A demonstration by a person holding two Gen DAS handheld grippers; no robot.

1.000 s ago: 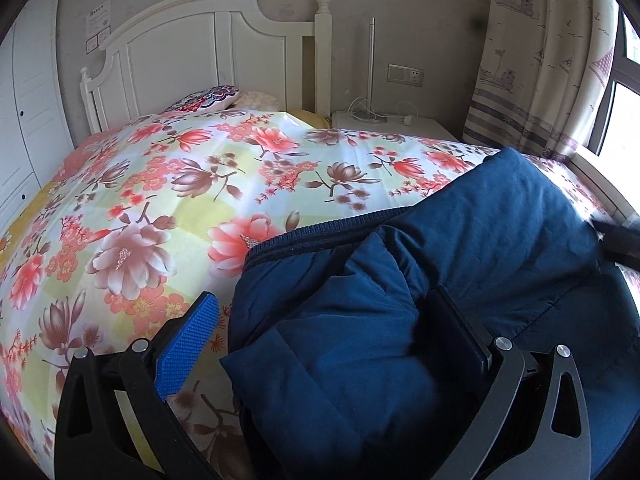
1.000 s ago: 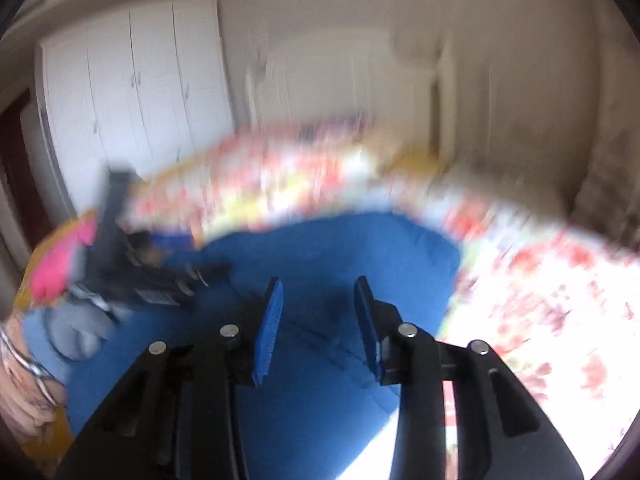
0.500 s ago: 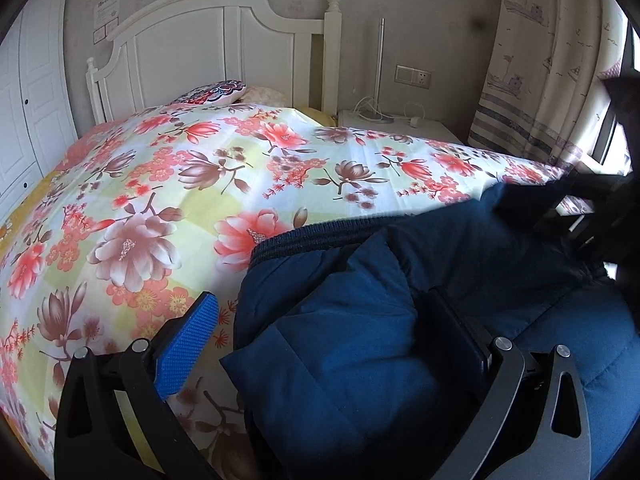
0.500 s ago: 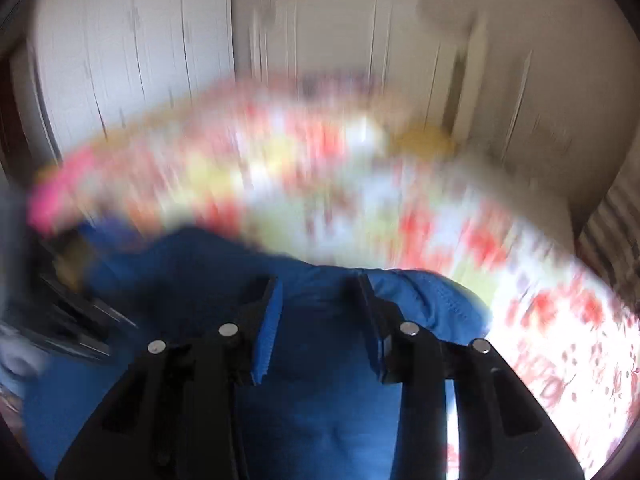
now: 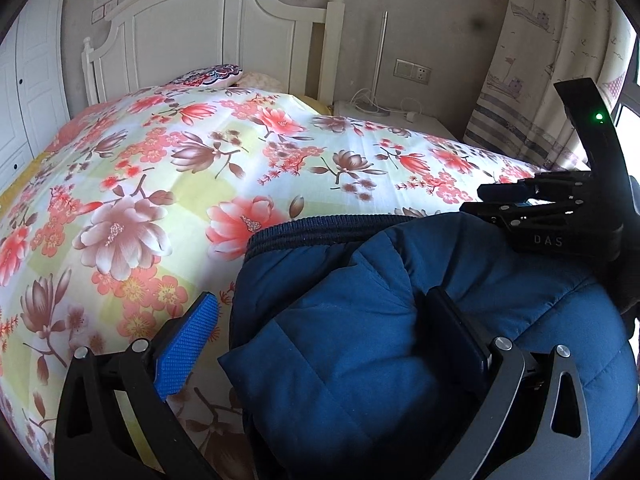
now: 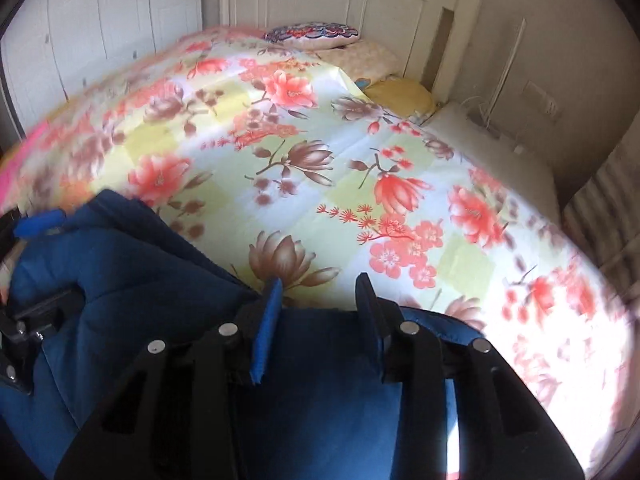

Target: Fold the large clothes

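A dark blue padded jacket (image 5: 360,320) lies bunched on the floral bedspread (image 5: 200,168). My left gripper (image 5: 320,320) is open wide; a fold of the jacket bulges between its fingers, and the right finger (image 5: 456,328) is partly sunk in the cloth. My right gripper (image 6: 318,300) is open and empty, over the jacket's far edge (image 6: 320,400). It also shows in the left wrist view (image 5: 560,216), at the jacket's far right side. The left gripper shows at the left edge of the right wrist view (image 6: 28,320).
A white headboard (image 5: 224,40) and pillows (image 5: 208,76) stand at the far end of the bed. A white nightstand (image 5: 392,120) with cables is at the right, beside a curtain (image 5: 540,60). White wardrobes (image 6: 100,20) line the left wall.
The right gripper swung down and forward onto the far edge of the jacket, flattening the raised cloth. The left gripper stayed put and open.
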